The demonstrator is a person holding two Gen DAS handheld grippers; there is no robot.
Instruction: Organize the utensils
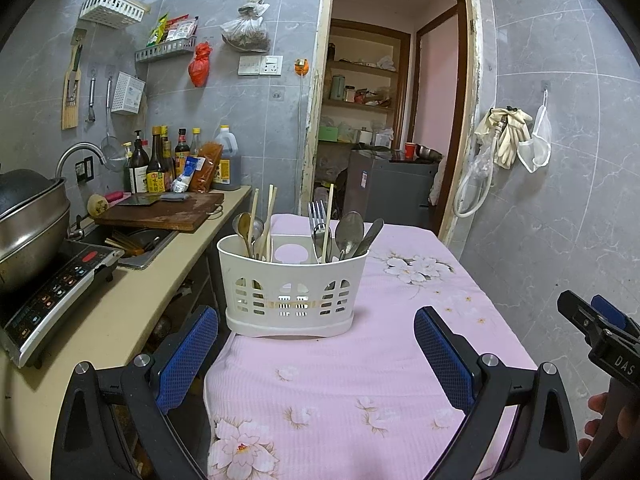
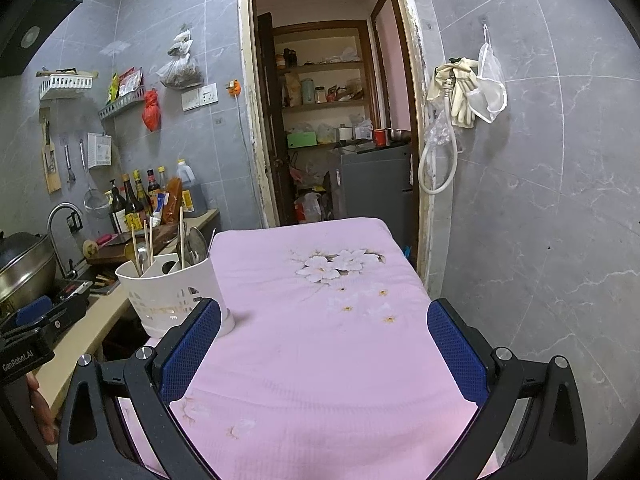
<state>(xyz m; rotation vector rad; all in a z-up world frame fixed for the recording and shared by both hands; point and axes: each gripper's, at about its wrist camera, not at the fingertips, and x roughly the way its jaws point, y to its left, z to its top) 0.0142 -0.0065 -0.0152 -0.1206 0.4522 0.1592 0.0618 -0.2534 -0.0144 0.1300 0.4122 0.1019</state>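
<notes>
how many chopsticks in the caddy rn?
3 visible. Two stand in the left compartment of the white utensil caddy: chopsticks at and. One stands in the right compartment beside the fork. More may be hidden among the spoons.

Utensils [image 1: 320, 232] in caddy [image 1: 294, 284], caddy on table [image 1: 360, 380], counter [image 1: 120, 312] left

Both views were evenly, softly lit — shadows faint, no harsh glare. Focus stayed sharp centrally; fisheye bending curved walls, with black vignetting at corners.

white slotted caddy [image 1: 294, 286] upright on pink cloth | spoons [image 1: 349, 236], fork [image 1: 318, 220], chopsticks [image 1: 271, 216] standing inside
</notes>
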